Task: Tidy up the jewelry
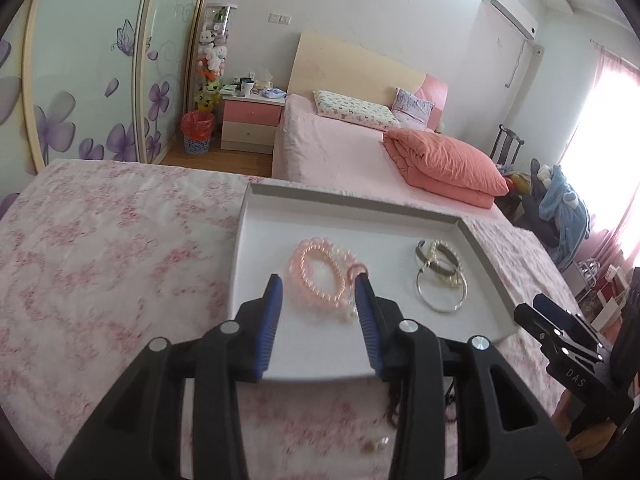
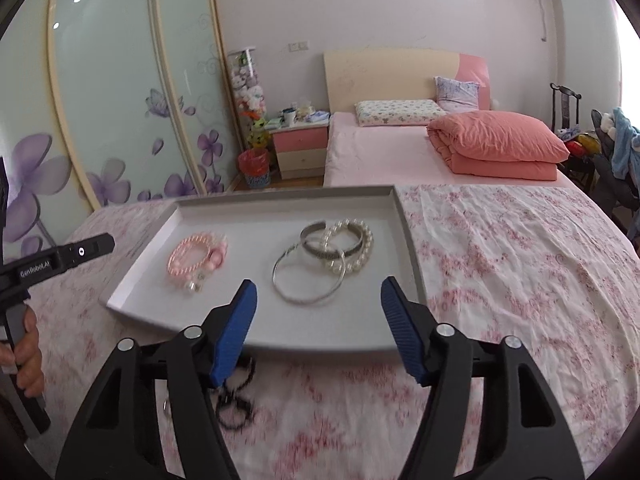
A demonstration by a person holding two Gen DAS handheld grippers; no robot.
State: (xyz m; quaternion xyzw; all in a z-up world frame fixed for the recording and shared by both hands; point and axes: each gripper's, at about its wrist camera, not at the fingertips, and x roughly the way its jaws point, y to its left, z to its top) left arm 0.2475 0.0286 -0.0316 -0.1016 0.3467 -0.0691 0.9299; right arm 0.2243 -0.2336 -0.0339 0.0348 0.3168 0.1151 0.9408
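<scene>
A grey tray [image 1: 256, 216] [image 2: 408, 240] lies on the floral cloth. In it are pink bead bracelets [image 1: 320, 276] [image 2: 196, 258] on the left and a silver bangle [image 1: 442, 292] [image 2: 308, 280], a grey cuff [image 2: 332, 240] and a pearl bracelet [image 1: 444, 260] [image 2: 360, 248] on the right. My left gripper [image 1: 318, 284] is open and empty, its fingers either side of the pink bracelets, just above them. My right gripper [image 2: 318, 286] is open and empty over the tray's near edge, in front of the silver bangle. A dark bead bracelet [image 2: 236, 396] and small pearl pieces [image 1: 374, 444] lie on the cloth in front of the tray.
The floral cloth [image 1: 100, 260] [image 2: 520, 280] covers the table around the tray. The other gripper shows at the right edge of the left view [image 1: 568, 336] and the left edge of the right view [image 2: 56, 260]. A bed [image 2: 400, 152] and wardrobe [image 2: 120, 100] stand behind.
</scene>
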